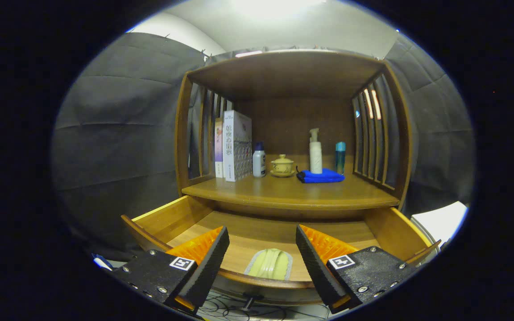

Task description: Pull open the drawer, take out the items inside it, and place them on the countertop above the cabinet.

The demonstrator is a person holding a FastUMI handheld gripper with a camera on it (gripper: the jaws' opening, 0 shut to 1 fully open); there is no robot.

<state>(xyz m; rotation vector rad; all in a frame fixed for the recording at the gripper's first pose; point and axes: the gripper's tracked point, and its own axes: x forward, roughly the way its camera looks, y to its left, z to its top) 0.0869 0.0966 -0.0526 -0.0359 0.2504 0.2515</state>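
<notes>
While the drawer (172,218) stood pulled open beneath the countertop (283,194), a pale green dish (269,264) lay on the drawer floor close against the front wall, between the gripper's two fingers and a little beyond their tips. It appeared to be a shallow, ridged piece with a raised rim, probably hard plastic or glazed ware: light and stiff, likely smooth enough to slip, and possibly breakable if dropped. Its long sides looked the best place to pinch, low across the rim, since the glossy top offered little purchase. The gripper (262,249) was spread wide and held nothing, one finger at 9 o'clock of the dish and the other at 3 o'clock. At 12 o'clock, on the countertop, stood a blue cloth (321,176) under a white pump bottle (315,154), with a small lidded pot (282,165), a short bottle (259,161), a teal can (340,157) and books (234,145) alongside. Bare wood remained at the countertop's front edge for setting the dish down.
</notes>
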